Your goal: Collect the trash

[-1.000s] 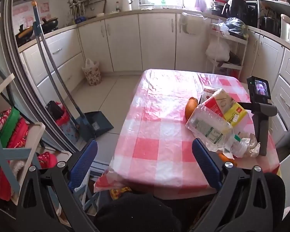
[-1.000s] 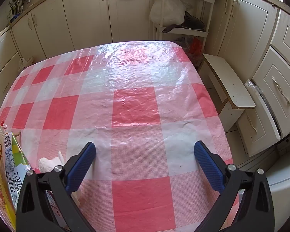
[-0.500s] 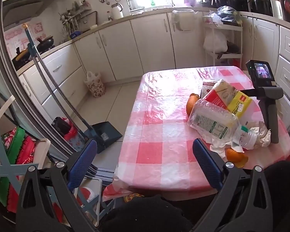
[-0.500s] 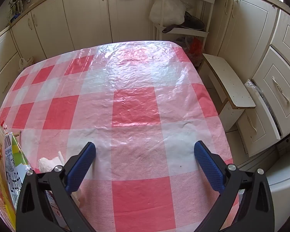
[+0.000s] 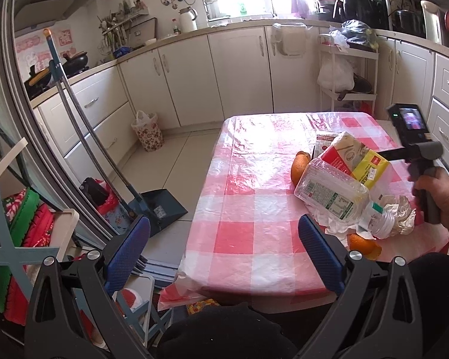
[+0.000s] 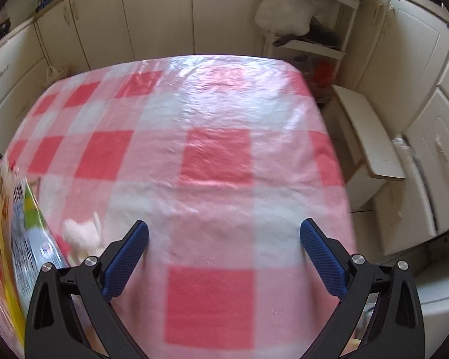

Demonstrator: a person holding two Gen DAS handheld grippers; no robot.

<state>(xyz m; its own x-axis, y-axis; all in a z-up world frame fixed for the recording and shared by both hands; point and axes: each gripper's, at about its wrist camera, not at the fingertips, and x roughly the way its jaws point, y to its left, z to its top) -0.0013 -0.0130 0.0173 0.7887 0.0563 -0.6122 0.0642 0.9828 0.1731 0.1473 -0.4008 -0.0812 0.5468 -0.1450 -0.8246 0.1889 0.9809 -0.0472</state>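
Pulled back and swung left since a second ago, left gripper off the near-left corner of red-and-white checked plastic-covered surface, jaws wide open, empty. Right gripper above same surface, jaws spread, empty, view blurred. Crushed clear plastic bottle, red-yellow carton, crumpled white tissue, orange peels heaped at near-right edge.

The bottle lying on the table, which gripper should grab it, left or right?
Probably left. The left gripper is open and its camera sees the bottle just past its right finger. The right gripper is open too, but faces bare tablecloth, with no bottle in its view.
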